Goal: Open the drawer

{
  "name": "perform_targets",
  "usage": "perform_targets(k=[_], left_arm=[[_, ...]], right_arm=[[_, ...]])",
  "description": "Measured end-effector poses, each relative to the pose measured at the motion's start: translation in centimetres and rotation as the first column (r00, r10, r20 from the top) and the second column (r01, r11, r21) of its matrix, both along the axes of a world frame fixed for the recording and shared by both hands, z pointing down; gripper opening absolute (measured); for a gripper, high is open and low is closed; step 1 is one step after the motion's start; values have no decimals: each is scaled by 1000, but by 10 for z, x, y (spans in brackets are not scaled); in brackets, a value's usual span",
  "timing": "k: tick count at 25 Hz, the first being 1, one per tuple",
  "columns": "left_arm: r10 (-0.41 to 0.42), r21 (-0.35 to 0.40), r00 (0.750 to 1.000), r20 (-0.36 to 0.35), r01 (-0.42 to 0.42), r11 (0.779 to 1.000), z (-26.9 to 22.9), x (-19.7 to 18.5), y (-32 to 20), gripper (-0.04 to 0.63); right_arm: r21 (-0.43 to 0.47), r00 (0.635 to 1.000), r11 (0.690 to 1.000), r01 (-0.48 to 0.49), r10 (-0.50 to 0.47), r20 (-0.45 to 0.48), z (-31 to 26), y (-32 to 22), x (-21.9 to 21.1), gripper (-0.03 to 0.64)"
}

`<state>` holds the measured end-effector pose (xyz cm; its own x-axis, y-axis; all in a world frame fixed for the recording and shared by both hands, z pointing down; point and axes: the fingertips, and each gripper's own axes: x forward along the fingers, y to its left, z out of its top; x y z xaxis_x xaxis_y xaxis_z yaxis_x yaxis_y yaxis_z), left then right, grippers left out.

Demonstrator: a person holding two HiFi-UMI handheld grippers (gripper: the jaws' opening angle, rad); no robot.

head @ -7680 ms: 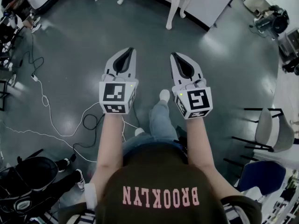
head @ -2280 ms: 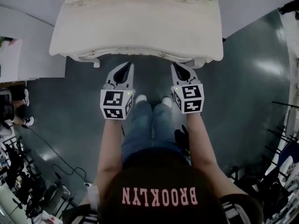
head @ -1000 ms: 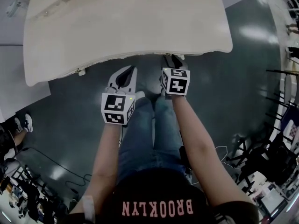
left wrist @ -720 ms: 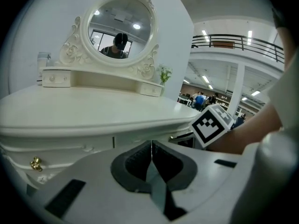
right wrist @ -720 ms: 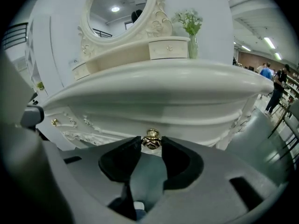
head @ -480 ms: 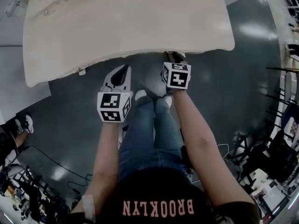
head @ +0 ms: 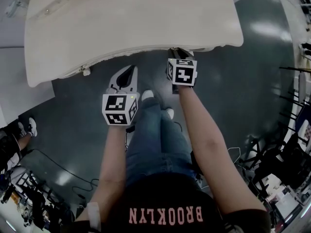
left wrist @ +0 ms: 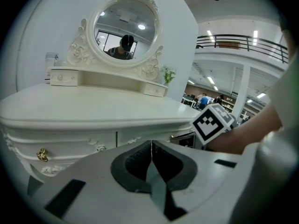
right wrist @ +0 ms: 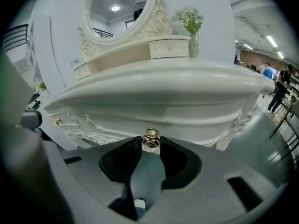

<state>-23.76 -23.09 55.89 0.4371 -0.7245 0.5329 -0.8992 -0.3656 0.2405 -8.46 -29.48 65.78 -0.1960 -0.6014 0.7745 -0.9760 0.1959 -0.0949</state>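
Note:
A white dressing table [head: 131, 23] fills the top of the head view. Its right drawer front carries a gold knob [right wrist: 151, 137]. My right gripper [right wrist: 150, 143] reaches under the table's front edge [head: 178, 52]. Its jaws have just been closing, and its pads now press on both sides of the knob. The drawer front looks flush with the table. My left gripper [head: 130, 70] hangs lower and to the left, clear of the table, jaws shut on nothing [left wrist: 152, 143]. A second gold knob [left wrist: 42, 154] sits on the left drawer.
An oval mirror [left wrist: 125, 31] and two small drawers stand on the tabletop, with a vase of flowers [right wrist: 192, 27] at its right. The person's feet [head: 147, 95] are right below the table edge. Chairs [head: 291, 144] stand at the right, cables and gear [head: 29, 198] bottom left.
The person has walked up to the dressing table. Over the last second the right gripper stays under the table's front edge, and the left gripper has barely shifted.

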Motion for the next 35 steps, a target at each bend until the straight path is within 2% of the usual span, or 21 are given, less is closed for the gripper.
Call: perform_targets(k=[5, 10, 35], left_arm=[[-17, -8, 1000, 3, 17, 1000, 4, 3, 18, 6], [-46, -17, 999, 5, 46, 999, 4, 5, 32, 6], [-54, 33, 999, 1, 54, 998, -22, 49, 93, 6]], right_arm=[[-10, 1000, 1000, 24, -24, -5, 1, 5, 1, 109], [-4, 999, 999, 39, -39, 11, 1, 34, 6, 109], [-97, 992, 988, 123, -119, 43, 3, 141, 17, 110]])
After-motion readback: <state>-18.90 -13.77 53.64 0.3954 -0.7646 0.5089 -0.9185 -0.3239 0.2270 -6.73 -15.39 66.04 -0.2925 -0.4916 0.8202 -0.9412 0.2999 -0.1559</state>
